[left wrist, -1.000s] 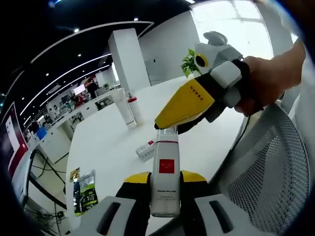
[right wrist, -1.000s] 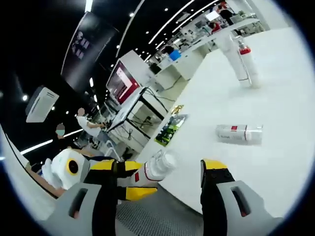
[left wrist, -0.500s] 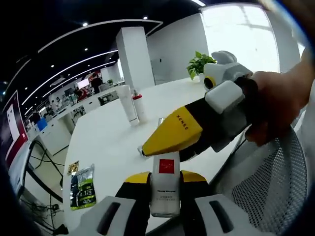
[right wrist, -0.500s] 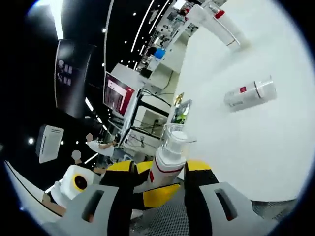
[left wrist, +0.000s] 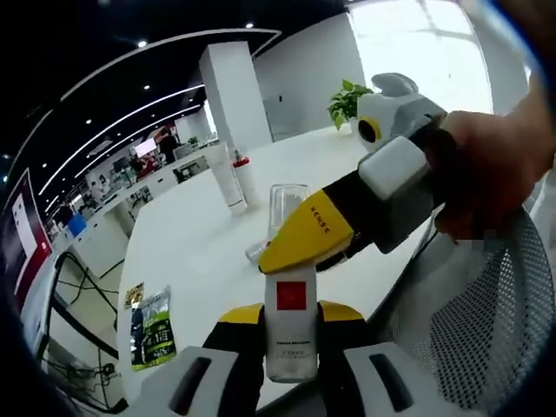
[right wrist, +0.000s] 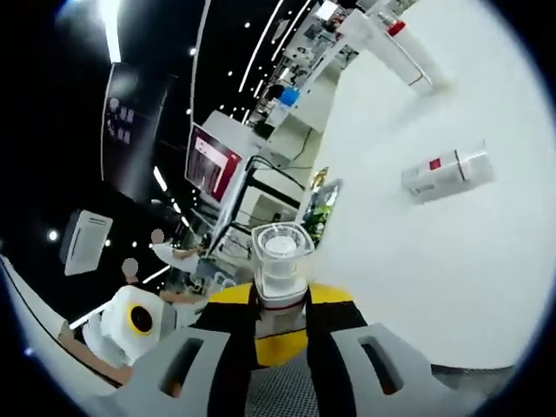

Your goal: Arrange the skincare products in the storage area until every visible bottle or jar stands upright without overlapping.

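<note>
A white bottle point(left wrist: 291, 326) with a red square label stands between the jaws of my left gripper point(left wrist: 291, 317), which is shut on its body, in the air near the table's edge. My right gripper point(right wrist: 280, 300) is shut on the same bottle's neck point(right wrist: 280, 282), just under its clear cap point(right wrist: 281, 245). In the left gripper view the right gripper point(left wrist: 304, 239) reaches in from the right, its yellow jaw across the bottle's top and the clear cap point(left wrist: 287, 204) above it. A second white bottle point(right wrist: 447, 174) lies on its side on the white table point(right wrist: 486, 261).
Two tall white containers point(left wrist: 236, 178), one red-topped, stand upright at the table's far side point(right wrist: 391, 43). A green snack packet point(left wrist: 152, 326) lies near the table's left edge. A grey mesh chair point(left wrist: 486, 347) sits below the right hand. A potted plant point(left wrist: 346, 100) stands far back.
My right gripper was open beside the held bottle's top; it has swung around the neck and shut on it. The left gripper kept its hold throughout.
</note>
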{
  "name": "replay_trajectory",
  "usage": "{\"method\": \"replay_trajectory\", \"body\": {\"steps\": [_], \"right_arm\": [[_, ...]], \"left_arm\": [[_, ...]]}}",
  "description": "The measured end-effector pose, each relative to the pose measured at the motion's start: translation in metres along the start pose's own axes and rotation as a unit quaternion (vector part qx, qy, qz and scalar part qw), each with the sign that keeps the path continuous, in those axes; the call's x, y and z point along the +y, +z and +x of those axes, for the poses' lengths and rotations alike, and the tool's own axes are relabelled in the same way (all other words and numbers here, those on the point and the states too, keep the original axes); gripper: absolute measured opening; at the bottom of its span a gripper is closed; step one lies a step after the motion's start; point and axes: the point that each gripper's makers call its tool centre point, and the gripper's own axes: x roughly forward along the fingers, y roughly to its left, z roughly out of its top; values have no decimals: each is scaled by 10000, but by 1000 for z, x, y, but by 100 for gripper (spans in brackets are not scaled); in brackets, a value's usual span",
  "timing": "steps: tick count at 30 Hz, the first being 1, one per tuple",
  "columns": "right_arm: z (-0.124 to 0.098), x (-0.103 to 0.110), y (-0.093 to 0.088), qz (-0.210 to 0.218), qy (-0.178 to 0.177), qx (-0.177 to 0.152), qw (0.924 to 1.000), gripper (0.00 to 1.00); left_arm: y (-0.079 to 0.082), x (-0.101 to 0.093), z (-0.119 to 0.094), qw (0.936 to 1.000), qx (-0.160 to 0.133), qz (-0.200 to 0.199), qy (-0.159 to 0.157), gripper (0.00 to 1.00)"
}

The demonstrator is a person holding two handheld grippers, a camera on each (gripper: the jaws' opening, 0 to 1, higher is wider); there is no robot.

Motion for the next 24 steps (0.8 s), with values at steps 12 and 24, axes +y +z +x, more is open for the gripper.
{"method": "replay_trajectory", "body": {"steps": [12,24], "right_arm": [[-13,4,0,-1804,-144,372,9828,18],[-17,29,-28,-4690,312,930,8777,17]], "left_arm": [[-6,-13,4,9988,199,395,-205,23],[-17,-26,5,9953,513,623,-531,27]]}}
